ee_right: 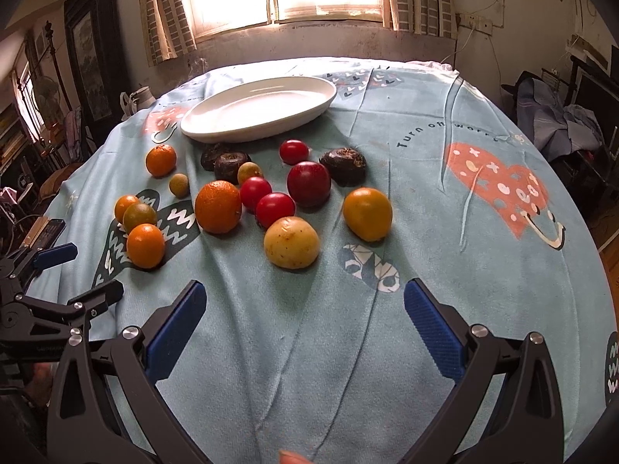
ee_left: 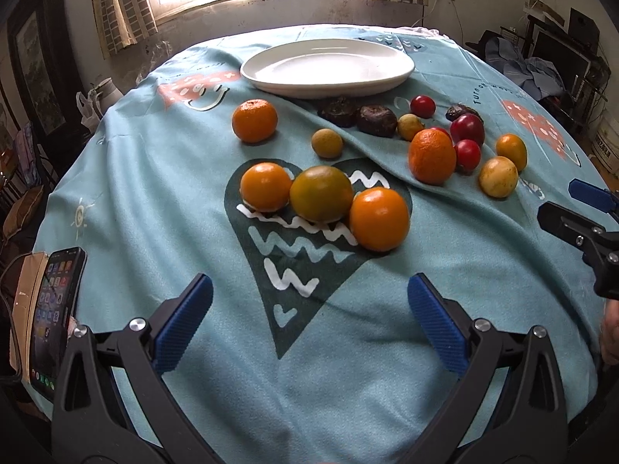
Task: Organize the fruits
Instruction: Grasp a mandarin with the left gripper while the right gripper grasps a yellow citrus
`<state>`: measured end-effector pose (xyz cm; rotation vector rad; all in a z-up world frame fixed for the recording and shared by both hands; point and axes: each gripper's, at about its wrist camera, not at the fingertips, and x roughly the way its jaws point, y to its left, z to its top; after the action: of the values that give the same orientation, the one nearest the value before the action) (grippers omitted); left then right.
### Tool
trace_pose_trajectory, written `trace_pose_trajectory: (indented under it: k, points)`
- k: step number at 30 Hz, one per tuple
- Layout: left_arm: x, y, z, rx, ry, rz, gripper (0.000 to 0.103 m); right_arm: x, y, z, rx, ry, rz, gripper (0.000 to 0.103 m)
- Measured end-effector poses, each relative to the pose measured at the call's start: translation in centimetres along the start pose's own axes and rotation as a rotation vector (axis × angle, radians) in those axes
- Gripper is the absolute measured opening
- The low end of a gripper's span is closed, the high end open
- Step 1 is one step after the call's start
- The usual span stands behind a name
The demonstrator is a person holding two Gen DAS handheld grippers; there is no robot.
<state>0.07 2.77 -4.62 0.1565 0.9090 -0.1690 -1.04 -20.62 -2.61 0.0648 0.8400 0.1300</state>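
Hovering low at the near edge of the table, left gripper (ee_left: 309, 317) and right gripper (ee_right: 303, 321) both have fingers spread wide, holding nothing. No fruit is on the white plate (ee_right: 216, 131) yet; looks like the very start, pre-first-pick. Fruits lie loose on the blue tablecloth (ee_right: 464, 263) between grippers and plate: three orange fruits (ee_left: 323, 199) touching in a row ahead of the left gripper, a pale yellow fruit (ee_right: 291, 242) nearest the right. Next move likely calls for reaching forward and closing gently on one. Cloth print reads "Turn on worr…", rest unclear. Phone (ee_left: 58, 309) lies at the left edge.
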Motion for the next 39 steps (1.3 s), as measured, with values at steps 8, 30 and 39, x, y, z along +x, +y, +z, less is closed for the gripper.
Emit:
trace_pose_trajectory:
  k: [8, 30, 39]
  points:
    - [1.2, 0.2, 1.9, 0.011, 0.018, -0.048, 0.101, 0.1, -0.5, -0.2, -0.046, -0.003, 0.033, 0.102]
    - [4.7, -2.7, 4.8, 0.025, 0.077, -0.206, 0.062, 3.8, -1.2, 1.5, -0.032, 0.101, 0.113, 0.071]
    - [4.5, -3.8, 4.3, 0.059, 0.084, -0.263, 0.041, 4.9, -1.2, 2.5, -0.024, 0.110, 0.124, 0.066]
